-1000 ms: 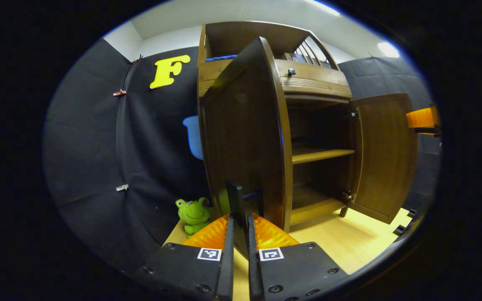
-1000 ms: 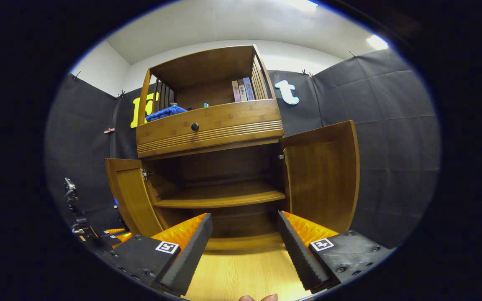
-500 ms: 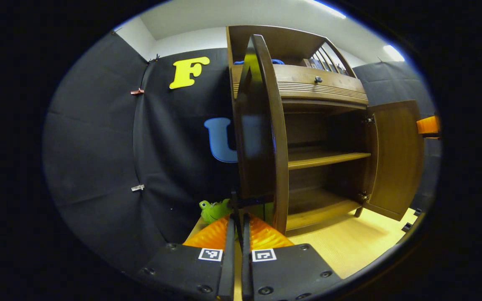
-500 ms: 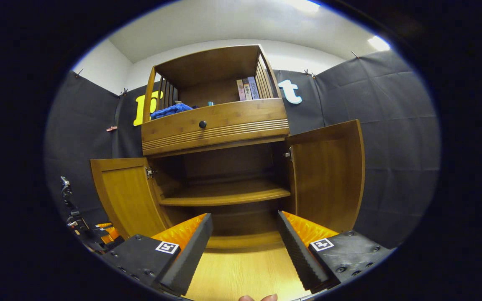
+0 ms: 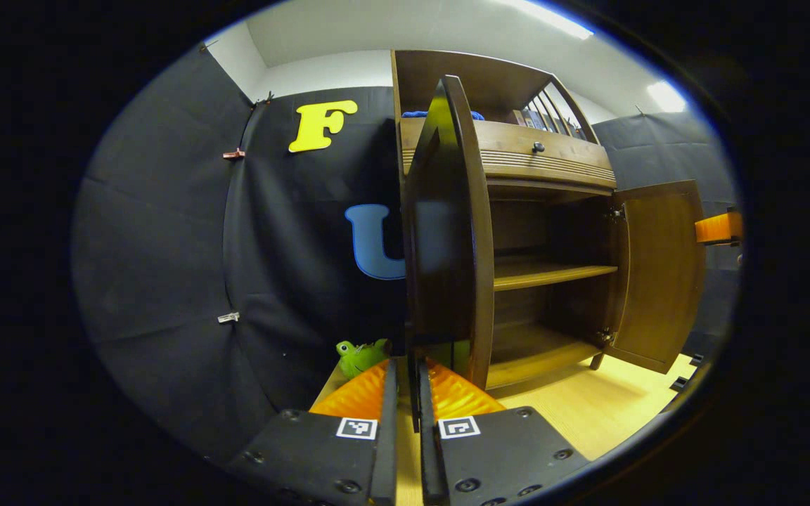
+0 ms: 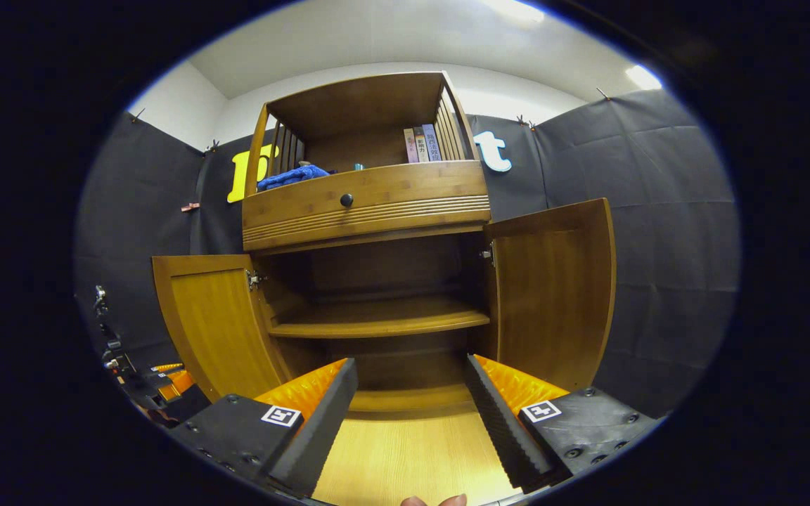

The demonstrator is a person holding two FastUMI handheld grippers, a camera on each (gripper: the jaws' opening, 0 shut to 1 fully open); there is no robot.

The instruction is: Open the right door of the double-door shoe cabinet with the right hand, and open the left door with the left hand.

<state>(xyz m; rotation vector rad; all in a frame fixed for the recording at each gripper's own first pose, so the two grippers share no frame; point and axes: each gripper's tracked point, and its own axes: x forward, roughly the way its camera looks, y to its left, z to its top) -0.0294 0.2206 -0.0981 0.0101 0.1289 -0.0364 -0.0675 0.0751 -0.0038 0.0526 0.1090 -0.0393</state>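
Cabinet [image 6: 370, 204] is stood on the bench [image 6: 412, 457] with both doors swung wide: left door [image 6: 219, 323] out to one side, right door [image 6: 553, 295] to the other. Left gripper [image 5: 407, 393] is seen clenched, jaws pinching the left door's handle. Right gripper [image 6: 410, 400] is held released, jaws spread, off the cabinet

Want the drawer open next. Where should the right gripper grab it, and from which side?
Grip the small round knob at the middle of the drawer front, coming straight from the front with the right gripper, whose jaws stand wide; nothing else protrudes.
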